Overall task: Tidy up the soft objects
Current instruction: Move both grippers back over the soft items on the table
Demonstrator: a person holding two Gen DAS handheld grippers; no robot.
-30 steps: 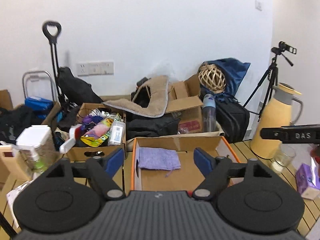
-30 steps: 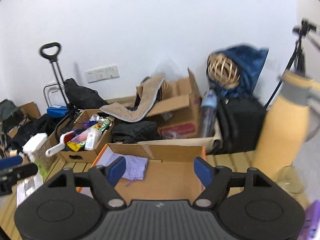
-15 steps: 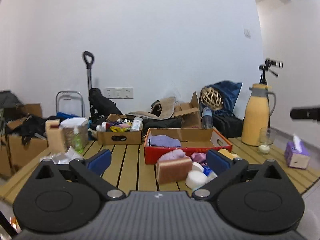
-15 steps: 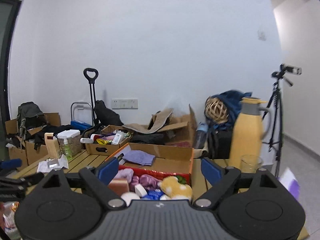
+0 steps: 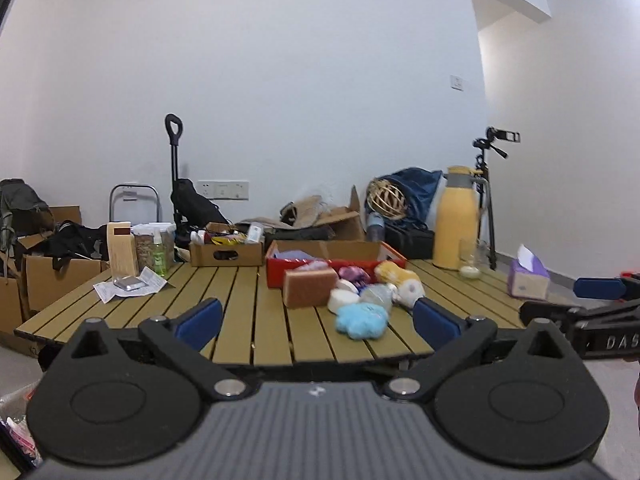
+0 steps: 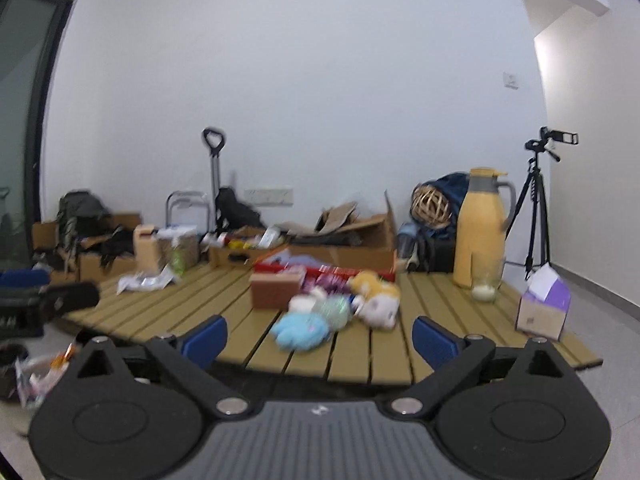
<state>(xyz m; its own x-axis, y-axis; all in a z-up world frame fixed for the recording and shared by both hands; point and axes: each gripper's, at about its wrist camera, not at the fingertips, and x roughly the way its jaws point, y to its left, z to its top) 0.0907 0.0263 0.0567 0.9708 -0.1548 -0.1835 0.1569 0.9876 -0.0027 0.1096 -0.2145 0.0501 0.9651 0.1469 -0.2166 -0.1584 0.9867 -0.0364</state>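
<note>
A pile of soft things lies on the slatted wooden table (image 5: 240,312): a light blue plush (image 5: 361,320), a brown sponge block (image 5: 310,287), a yellow and white plush (image 5: 402,280) and white round pads (image 5: 343,300). Behind them stands a red box (image 5: 332,258) with a purple cloth (image 5: 294,255) inside. My left gripper (image 5: 318,322) is open and empty, held off the table's near edge. My right gripper (image 6: 318,334) is open and empty too, also back from the table; the blue plush (image 6: 300,330) lies ahead of it.
A yellow thermos (image 5: 456,236) and a glass (image 5: 470,266) stand at the table's right, with a purple tissue box (image 5: 526,276) beyond. A cardboard box of bottles (image 5: 226,250), jars and papers (image 5: 128,286) sit at the left. Boxes, bags and a tripod (image 6: 538,204) line the wall.
Both grippers have pulled back and down from above the red box to beyond the table's near edge. The whole table and the soft pile have come into view. Both stay open.
</note>
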